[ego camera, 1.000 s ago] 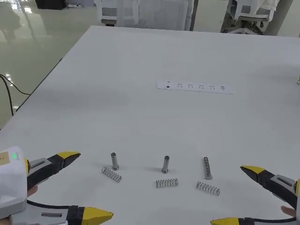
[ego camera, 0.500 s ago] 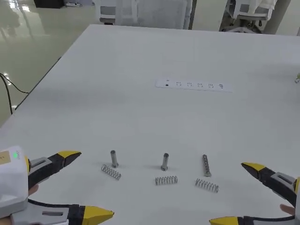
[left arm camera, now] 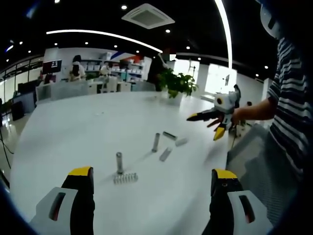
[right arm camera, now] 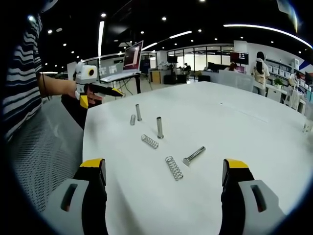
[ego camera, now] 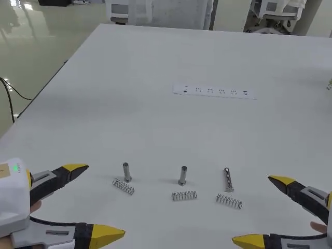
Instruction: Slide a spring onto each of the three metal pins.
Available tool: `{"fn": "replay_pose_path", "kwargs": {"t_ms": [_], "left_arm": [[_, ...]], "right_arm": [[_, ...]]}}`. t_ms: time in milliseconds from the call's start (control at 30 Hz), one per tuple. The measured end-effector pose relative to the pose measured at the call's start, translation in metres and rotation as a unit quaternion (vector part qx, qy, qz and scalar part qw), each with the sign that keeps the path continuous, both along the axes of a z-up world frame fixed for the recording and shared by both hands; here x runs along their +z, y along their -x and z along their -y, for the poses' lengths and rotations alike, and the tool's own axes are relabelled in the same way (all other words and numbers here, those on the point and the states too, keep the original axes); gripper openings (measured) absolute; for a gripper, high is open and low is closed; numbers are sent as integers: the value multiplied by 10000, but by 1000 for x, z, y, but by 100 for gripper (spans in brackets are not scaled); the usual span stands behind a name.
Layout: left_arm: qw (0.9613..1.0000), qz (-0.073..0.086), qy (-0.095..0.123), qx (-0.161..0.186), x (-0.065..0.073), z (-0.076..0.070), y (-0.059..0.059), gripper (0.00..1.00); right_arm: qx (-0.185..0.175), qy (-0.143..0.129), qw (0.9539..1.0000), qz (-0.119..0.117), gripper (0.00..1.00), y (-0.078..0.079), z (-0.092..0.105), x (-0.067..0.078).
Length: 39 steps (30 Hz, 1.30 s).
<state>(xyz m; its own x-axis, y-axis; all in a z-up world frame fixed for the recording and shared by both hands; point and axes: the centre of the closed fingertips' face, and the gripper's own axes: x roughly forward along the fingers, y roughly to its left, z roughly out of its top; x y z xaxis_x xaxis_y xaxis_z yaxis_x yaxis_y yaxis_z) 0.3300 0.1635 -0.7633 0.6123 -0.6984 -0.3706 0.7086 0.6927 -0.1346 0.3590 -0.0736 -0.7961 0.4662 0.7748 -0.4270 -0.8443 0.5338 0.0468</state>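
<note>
Nearest to us, the left gripper is to the near left of the middle pin. Its yellow-tipped jaws are spread wide with nothing between them. The right gripper is to the near right of that pin, its jaws just as wide and also empty. Both grippers are well apart from the pin.

Next come three springs, all lying on their sides on the white table. The middle spring lies just in front of the middle pin. The left spring is to its near left and the right spring to its near right. None of them is on a pin.

In line with the middle pin, which stands upright, the left pin also stands upright to its left. The right pin is to its right, and the right gripper view shows it lying on its side with its head toward us.

Well beyond the middle pin, a white power strip lies flat across the table.
</note>
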Motion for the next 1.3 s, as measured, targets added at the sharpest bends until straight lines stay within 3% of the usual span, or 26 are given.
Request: {"fn": "replay_pose_path", "kwargs": {"t_ms": [800, 1300], "left_arm": [[9999, -15, 29, 101, -3, -3, 1, 97], [9999, -26, 23, 116, -4, -5, 1, 97]], "right_arm": [[15, 61, 10000, 49, 97, -1, -2, 1], [-33, 125, 9997, -183, 91, -12, -7, 3]]}}
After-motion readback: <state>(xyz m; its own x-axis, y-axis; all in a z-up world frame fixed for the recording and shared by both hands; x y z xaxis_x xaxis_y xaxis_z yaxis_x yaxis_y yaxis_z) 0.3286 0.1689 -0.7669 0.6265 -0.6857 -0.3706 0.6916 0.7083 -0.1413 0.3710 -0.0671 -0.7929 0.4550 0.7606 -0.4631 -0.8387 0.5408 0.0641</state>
